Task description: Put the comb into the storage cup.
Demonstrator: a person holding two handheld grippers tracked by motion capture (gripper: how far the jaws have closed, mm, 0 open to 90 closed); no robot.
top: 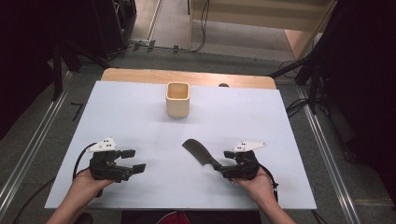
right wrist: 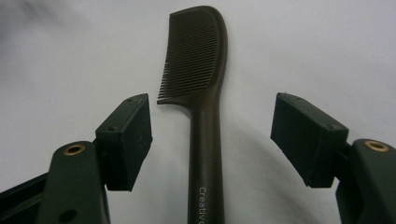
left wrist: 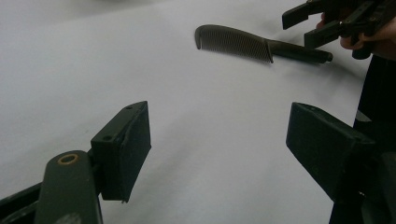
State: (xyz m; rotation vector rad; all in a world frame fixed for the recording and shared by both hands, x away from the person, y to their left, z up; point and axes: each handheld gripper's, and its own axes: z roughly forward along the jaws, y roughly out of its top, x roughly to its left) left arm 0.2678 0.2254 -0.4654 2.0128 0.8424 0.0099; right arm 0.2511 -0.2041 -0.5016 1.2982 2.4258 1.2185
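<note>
Big flat white surface (top: 140, 112), matte, with loads of bare room on the left and far side. A squarish cream cup (top: 178, 99) sits far centre. The dark plastic comb (right wrist: 196, 70) lies near right, fine teeth, its handle end cut off between the right tool (right wrist: 212, 135) jaws, spread wide and not touching it. Left tool (left wrist: 219, 149) gapes open too, holding nothing.
</note>
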